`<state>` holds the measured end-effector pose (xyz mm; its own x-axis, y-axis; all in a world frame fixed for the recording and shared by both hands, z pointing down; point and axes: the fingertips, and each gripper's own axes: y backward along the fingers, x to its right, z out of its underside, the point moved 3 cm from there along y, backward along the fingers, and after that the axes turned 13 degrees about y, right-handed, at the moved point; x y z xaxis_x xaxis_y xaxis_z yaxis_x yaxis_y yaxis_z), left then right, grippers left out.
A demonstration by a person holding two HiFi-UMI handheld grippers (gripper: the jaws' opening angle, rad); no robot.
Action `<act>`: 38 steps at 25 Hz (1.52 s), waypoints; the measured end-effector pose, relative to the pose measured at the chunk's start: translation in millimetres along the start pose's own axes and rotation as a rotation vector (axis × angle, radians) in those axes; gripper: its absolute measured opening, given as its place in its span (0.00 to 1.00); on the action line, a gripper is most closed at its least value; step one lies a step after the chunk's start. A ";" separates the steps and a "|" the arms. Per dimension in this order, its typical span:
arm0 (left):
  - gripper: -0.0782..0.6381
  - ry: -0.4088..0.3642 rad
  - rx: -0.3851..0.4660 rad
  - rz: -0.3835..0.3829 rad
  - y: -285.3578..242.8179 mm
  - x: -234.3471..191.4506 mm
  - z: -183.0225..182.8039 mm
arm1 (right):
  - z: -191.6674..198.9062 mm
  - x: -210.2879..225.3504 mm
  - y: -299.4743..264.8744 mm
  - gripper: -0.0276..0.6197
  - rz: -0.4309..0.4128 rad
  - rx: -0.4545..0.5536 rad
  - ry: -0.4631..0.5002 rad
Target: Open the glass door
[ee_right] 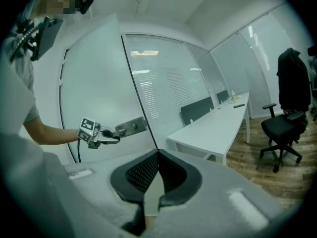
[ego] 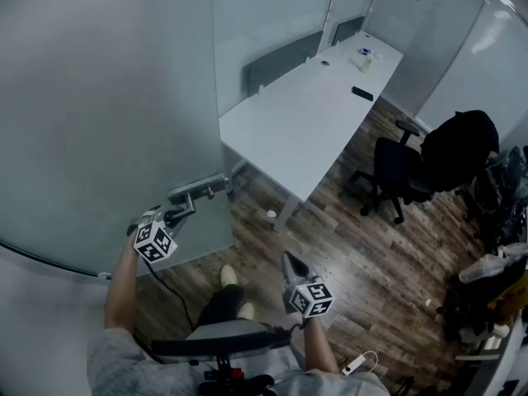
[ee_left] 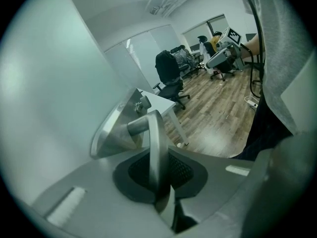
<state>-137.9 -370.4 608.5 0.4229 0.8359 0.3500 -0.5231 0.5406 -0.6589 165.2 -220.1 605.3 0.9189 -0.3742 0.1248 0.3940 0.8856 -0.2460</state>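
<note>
The frosted glass door stands at my left, swung into the room. Its metal lock plate carries a lever handle. My left gripper is shut on that lever. In the left gripper view the lever runs down between the jaws of the left gripper, with the plate just behind. My right gripper hangs over the wooden floor, apart from the door, shut with nothing in it. The right gripper view shows the right gripper with jaws together, and the left gripper on the handle.
A long white desk stands just beyond the door's edge, with small items at its far end. A black office chair and a chair draped in a dark jacket sit to the right. Clutter lines the right wall. A power strip lies by my feet.
</note>
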 end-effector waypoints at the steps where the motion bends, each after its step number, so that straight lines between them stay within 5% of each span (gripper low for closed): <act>1: 0.15 -0.004 0.001 0.003 1.3 3.4 -0.4 | 0.8 -0.6 4.7 0.05 0.004 0.002 -0.002; 38: 0.18 -0.134 0.044 0.133 83.6 157.6 -5.8 | 41.5 -67.4 121.8 0.05 0.093 0.021 -0.031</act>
<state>-110.7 -194.1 604.8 0.2471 0.9041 0.3486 -0.6007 0.4253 -0.6770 150.5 -75.6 606.8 0.9502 -0.2819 0.1326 0.3066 0.9217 -0.2377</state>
